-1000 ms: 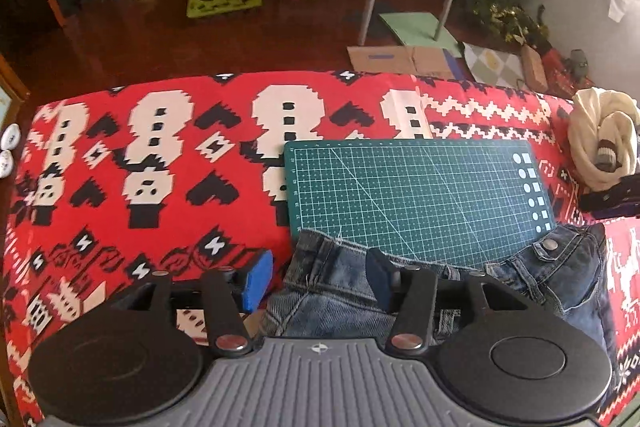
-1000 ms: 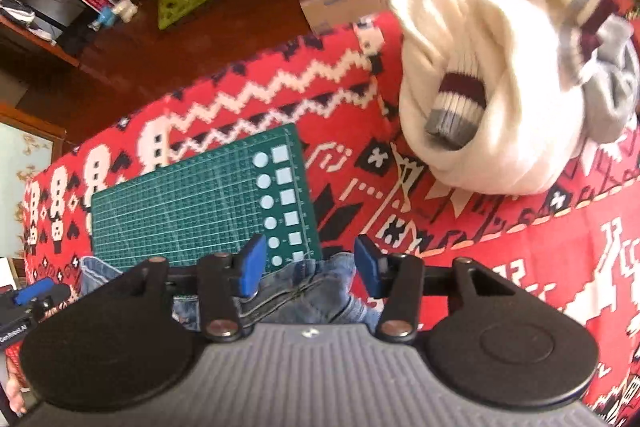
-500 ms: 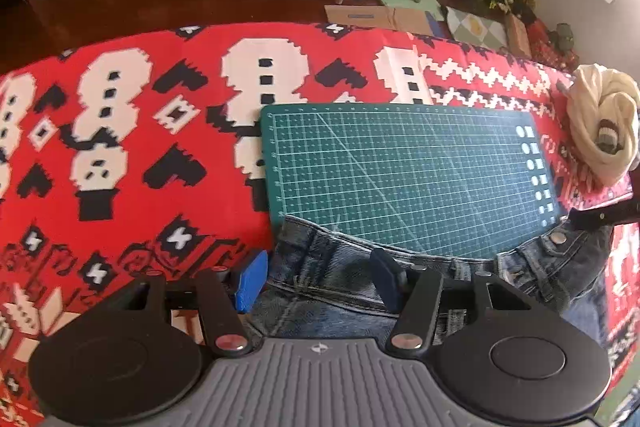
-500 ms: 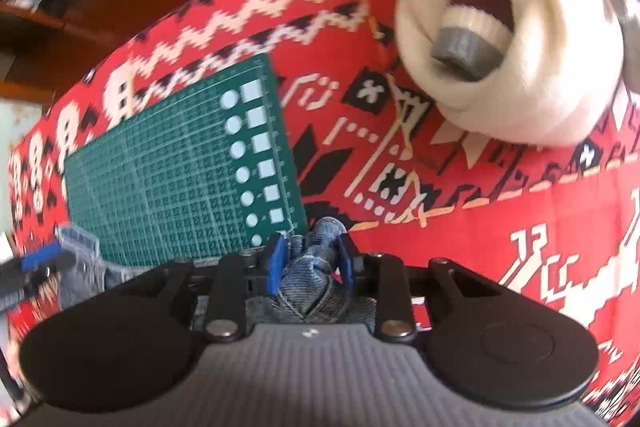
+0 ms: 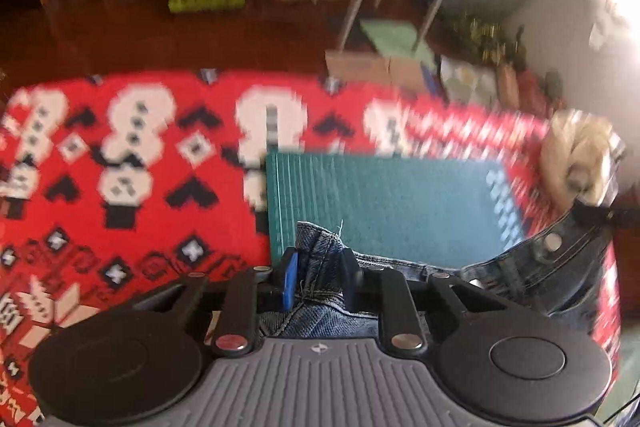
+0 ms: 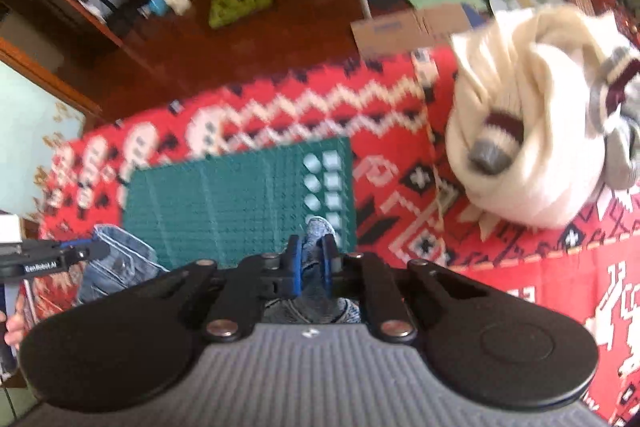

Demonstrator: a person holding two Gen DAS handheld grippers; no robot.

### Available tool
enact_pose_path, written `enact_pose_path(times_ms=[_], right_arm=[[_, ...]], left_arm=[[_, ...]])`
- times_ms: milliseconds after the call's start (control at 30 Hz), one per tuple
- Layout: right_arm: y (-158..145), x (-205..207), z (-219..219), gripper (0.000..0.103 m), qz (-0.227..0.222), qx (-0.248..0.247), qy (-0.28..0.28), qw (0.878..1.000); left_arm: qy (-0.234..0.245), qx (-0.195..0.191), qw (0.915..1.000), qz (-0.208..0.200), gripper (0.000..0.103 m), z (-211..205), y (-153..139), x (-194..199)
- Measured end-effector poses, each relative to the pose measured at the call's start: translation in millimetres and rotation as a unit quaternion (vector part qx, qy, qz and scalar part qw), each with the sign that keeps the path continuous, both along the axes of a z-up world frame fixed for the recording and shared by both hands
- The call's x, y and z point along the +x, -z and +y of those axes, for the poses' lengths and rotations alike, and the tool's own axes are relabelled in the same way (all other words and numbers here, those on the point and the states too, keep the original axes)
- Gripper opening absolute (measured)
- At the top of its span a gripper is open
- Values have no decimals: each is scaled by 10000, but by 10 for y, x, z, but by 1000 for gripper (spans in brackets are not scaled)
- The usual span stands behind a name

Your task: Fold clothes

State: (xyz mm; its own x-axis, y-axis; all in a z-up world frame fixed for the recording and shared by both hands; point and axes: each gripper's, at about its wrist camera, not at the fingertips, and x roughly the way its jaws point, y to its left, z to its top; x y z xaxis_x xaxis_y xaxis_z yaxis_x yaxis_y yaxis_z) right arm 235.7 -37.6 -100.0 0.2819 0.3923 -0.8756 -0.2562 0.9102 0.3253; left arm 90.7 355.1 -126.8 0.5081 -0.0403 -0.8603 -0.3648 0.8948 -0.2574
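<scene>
One pair of jeans (image 5: 400, 267) lies along the near edge of the single green cutting mat (image 5: 384, 195) on the red patterned blanket (image 5: 120, 155). Both tongs have just been closing: the left tongs (image 5: 318, 277) pinch the waistband's left end, and the right tongs (image 6: 311, 259) pinch its right end. One cream sweater bundle (image 6: 528, 131) sits near the blanket's far right corner.

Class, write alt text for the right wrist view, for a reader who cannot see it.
The right gripper pinches a bunched edge of blue jeans between its blue pads, above a green cutting mat on a red patterned blanket. A bundled cream sweater lies to the right; the left gripper holds the jeans at the far left.
</scene>
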Motion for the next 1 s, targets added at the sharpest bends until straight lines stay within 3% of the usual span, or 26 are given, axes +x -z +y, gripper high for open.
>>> enact_pose_path(times_ms=[100,200,267,433,633,667,733,800,1000], right_arm=[[-225,-100,-13,10,-584,230,-37,9980],[-392,-228,-46,10,-1204,387,-106,9919],[-325,-234,-7,11,-1317,191,-215,9909],[109,-97,49,14,-964,-175,-90,9951],[396,73,-5,26,-732,-308,137,9968],[402,103,-9,26,-625,-219,123,9977],[442,222,-49,37,-264,127,134,9995],[475,374,-106,37,14,286,204,9994],[625,885,-169,37,969,38,171,9951]], left_arm=[[-72,210,9991,-357,22,-4,-217,-107],[-27,357,9991,-235,22,-24,-97,-62],[-13,375,9993,-68,23,-33,68,5],[54,540,9982,274,30,-14,325,181],[-230,-64,9985,486,42,234,412,314],[-191,-72,9985,517,42,272,413,357],[-114,-88,9982,579,43,346,417,443],[64,-58,9977,672,43,416,435,569],[386,-326,9902,1299,43,589,610,914]])
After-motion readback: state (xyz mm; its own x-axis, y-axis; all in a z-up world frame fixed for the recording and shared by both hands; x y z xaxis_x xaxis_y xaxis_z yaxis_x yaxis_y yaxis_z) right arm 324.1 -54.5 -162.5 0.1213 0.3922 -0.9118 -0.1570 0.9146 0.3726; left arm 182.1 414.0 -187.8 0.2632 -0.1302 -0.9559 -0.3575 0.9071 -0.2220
